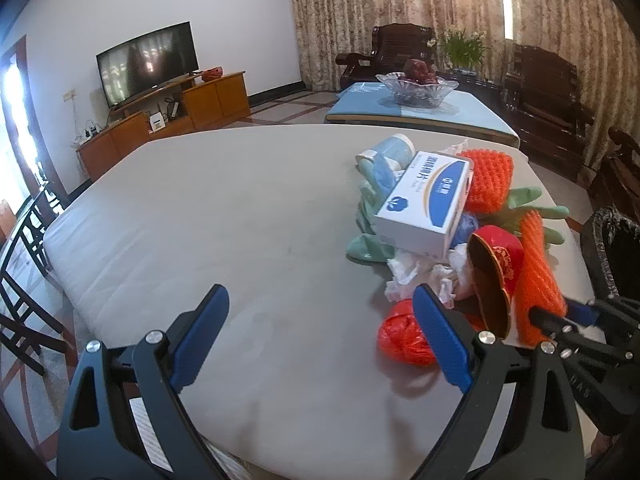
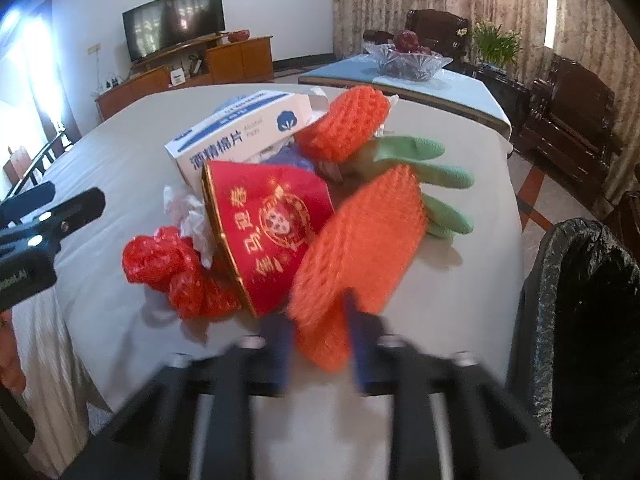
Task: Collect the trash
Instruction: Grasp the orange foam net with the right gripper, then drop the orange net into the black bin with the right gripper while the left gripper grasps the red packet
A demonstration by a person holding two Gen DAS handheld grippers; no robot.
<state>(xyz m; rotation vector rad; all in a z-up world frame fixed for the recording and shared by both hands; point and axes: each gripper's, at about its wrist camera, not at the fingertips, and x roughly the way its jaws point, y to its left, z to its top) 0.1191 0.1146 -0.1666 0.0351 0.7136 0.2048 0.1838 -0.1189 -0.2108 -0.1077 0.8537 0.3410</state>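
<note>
A heap of trash lies on the grey table [image 1: 240, 216]: a white and blue box [image 1: 424, 204], a red paper bowl [image 2: 268, 228], orange foam nets [image 2: 352, 124], green gloves [image 2: 436, 176], a red plastic bag [image 1: 404, 332] and white tissues [image 1: 404, 276]. My right gripper [image 2: 320, 344] is shut on an orange foam net [image 2: 360, 256] at the heap's near edge; it also shows in the left wrist view [image 1: 540, 276]. My left gripper [image 1: 320, 336] is open and empty, low over the table, left of the heap, its right finger by the red bag.
A bin with a black liner [image 2: 592, 320] stands off the table's right edge. A second table [image 1: 416, 116] with a glass fruit bowl [image 1: 416, 88] is beyond. A TV [image 1: 148, 60] on a wooden cabinet is at the back left, dark chairs at the right.
</note>
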